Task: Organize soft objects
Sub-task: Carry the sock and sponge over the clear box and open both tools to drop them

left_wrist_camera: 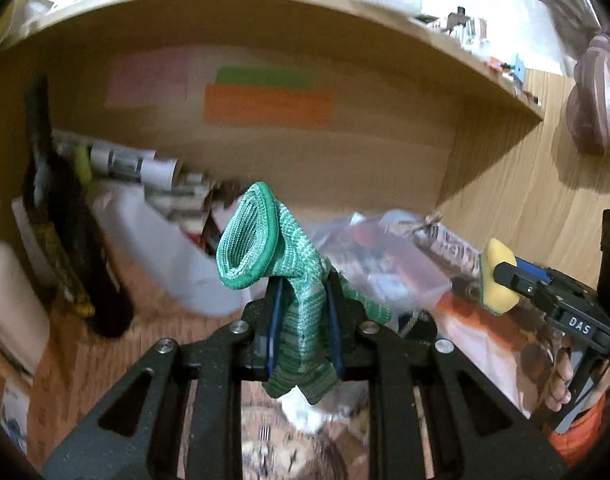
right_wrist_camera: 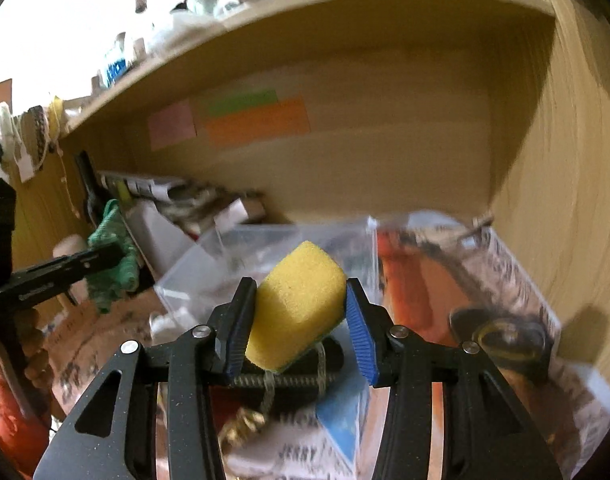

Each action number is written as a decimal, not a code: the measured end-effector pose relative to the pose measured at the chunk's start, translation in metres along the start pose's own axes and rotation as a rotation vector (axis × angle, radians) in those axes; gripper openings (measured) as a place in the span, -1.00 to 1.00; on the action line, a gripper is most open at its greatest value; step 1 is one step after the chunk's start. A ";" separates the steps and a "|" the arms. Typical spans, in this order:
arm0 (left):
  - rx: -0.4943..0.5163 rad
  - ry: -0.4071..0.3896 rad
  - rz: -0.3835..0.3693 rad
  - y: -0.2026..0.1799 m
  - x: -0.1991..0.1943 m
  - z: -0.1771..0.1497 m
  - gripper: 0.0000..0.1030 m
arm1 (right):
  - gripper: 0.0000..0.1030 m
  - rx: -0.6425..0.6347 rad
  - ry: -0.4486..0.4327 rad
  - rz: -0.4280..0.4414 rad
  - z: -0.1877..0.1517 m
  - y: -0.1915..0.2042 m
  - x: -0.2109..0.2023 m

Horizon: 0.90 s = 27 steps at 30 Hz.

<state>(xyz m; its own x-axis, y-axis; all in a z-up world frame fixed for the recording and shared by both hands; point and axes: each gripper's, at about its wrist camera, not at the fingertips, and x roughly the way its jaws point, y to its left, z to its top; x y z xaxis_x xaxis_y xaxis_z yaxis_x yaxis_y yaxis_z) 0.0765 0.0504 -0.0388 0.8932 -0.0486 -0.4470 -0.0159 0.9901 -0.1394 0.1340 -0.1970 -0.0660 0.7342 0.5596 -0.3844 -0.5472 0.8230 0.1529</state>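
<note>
1. The left gripper (left_wrist_camera: 303,320) is clamped on a green knitted glove (left_wrist_camera: 281,264), held up above the cluttered desk.
2. The right gripper (right_wrist_camera: 301,324) squeezes a yellow sponge (right_wrist_camera: 297,308) above a clear plastic container (right_wrist_camera: 209,264); its contents are unclear.

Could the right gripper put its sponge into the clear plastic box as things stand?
Probably yes: the right gripper, shut on the yellow sponge, faces the clear plastic box just ahead, with nothing visible between them.
</note>
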 end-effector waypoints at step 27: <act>0.071 0.292 0.026 -0.010 0.154 0.024 -0.61 | -0.19 -0.089 0.207 -0.020 0.030 -0.001 0.130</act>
<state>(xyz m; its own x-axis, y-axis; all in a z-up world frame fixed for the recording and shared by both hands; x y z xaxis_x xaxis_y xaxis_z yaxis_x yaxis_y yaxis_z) 0.2248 0.0365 -0.0855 0.7260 -0.0491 -0.6860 0.0038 0.9977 -0.0674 0.2418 -0.1220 -0.0890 0.6520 0.5038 -0.5666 -0.5737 0.8164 0.0657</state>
